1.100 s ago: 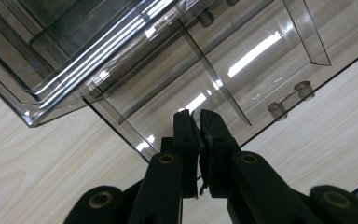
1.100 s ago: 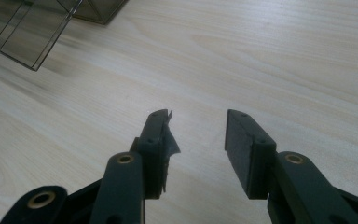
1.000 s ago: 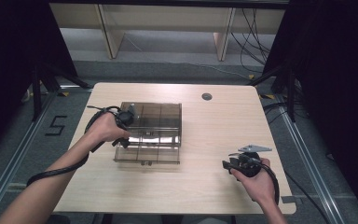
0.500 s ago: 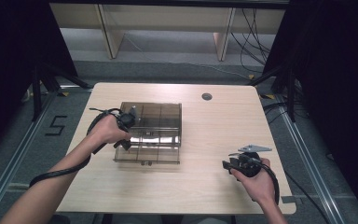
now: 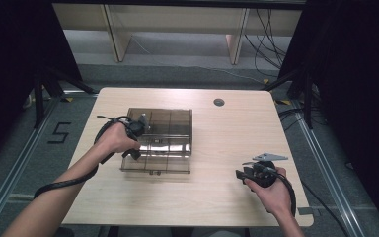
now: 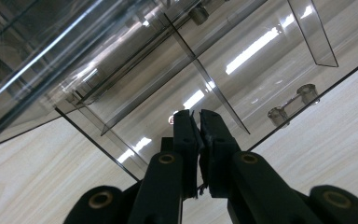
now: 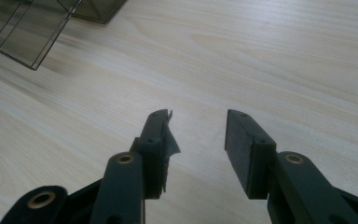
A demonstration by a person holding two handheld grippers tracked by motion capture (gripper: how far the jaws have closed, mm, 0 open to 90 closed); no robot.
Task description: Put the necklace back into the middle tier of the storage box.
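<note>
left gripper (image 6: 196, 122), jaws pressed together, tips over the smoky clear plastic organizer box (image 5: 170, 129) (dividers just ahead); right gripper (image 7: 196, 133) jaws spread above bare table (image 7: 261, 56).

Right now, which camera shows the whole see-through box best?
The high view: the whole clear box sits on the table. The left gripper view shows its dividers close up; the right gripper view catches a corner.

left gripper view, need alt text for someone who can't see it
The left gripper has its two black fingers shut together, tips against a smoky clear plastic organizer box with inner dividers. The box sits on a light wooden table, and ceiling lights reflect in the plastic.
</note>
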